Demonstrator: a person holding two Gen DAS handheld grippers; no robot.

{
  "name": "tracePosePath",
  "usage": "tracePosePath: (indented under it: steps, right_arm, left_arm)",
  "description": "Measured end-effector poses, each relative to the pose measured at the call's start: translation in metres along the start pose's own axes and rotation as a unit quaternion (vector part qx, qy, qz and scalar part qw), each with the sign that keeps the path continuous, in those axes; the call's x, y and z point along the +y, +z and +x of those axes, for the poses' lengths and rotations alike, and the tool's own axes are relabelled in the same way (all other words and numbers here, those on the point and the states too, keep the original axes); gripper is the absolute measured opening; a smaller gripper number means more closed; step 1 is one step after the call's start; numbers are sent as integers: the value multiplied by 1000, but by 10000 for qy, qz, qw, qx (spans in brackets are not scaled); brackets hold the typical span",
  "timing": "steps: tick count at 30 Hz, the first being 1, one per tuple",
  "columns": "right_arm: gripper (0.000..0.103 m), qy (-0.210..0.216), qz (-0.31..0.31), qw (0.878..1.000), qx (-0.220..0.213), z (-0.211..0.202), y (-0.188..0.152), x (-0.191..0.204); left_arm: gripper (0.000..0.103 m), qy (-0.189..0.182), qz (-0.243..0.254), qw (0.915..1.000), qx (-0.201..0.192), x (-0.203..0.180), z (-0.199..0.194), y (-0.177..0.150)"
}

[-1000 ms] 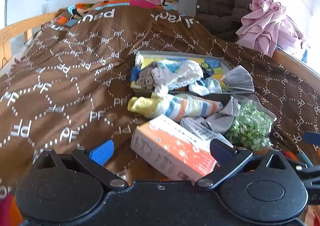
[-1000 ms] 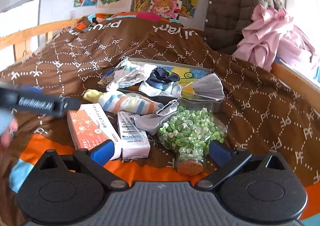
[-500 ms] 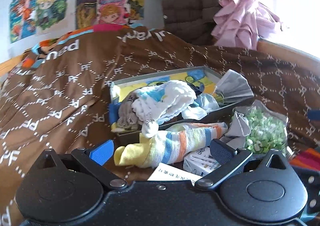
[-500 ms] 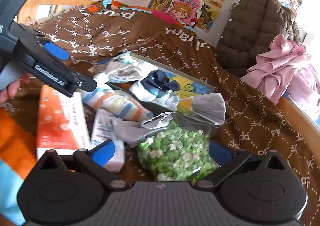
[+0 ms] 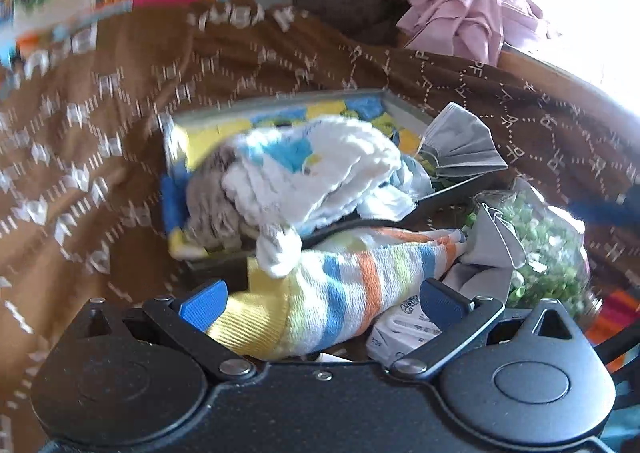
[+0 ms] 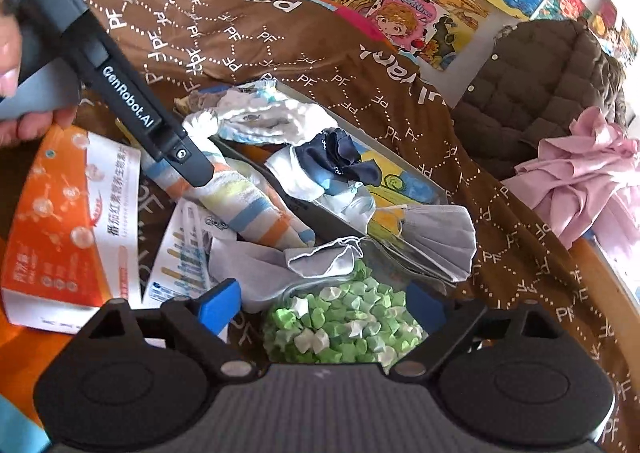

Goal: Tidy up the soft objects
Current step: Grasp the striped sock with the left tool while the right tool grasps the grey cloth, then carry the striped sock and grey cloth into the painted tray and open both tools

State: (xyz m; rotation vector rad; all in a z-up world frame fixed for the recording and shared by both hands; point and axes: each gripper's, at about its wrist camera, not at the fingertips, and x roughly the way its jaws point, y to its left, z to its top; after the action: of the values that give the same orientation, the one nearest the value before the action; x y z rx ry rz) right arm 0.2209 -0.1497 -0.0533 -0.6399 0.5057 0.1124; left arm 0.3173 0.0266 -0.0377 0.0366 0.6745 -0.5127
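A striped sock (image 5: 340, 293) lies on the brown blanket in front of a shallow tray (image 5: 400, 103); it also shows in the right wrist view (image 6: 248, 205). My left gripper (image 5: 324, 299) is open with the sock between its fingers. The tray holds a white and blue cloth (image 5: 320, 169), a grey knit piece (image 5: 212, 205) and a navy cloth (image 6: 340, 157). A grey face mask (image 6: 436, 241) hangs over the tray's edge, another grey mask (image 6: 280, 265) lies by the sock. My right gripper (image 6: 324, 311) is open over a bag of green paper stars (image 6: 344, 329).
An orange box (image 6: 60, 229) and a white box (image 6: 180, 257) lie left of the stars bag. A pink garment (image 6: 588, 173) and a brown quilted jacket (image 6: 540, 85) are piled at the back right. A wooden bed rail (image 5: 560, 73) runs along the right.
My left gripper has moved forward so the striped sock now sits between its fingers. My right gripper has moved closer over the stars bag.
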Motion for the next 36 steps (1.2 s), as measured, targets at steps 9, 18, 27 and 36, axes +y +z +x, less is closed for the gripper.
tracePosePath:
  steps: [9,18,27,36]
  right_arm:
    - [82,-151,-595,9980,128,19,9,21]
    - [67,-136,-914,9955,220,29,14,30]
    - [29,-218,-1018,9944,199,30,13,31]
    - [3,-193,-877,9960,40,25,17,26]
  left_arm:
    - [86,-406,-88,9986,341,13,21,1]
    - [61,-545,-65,9975,447,10,25,-4]
    - [36,-607,152,9975,329,-2,20,-6]
    - [16,-418,211,9986,248,-12,15,-6]
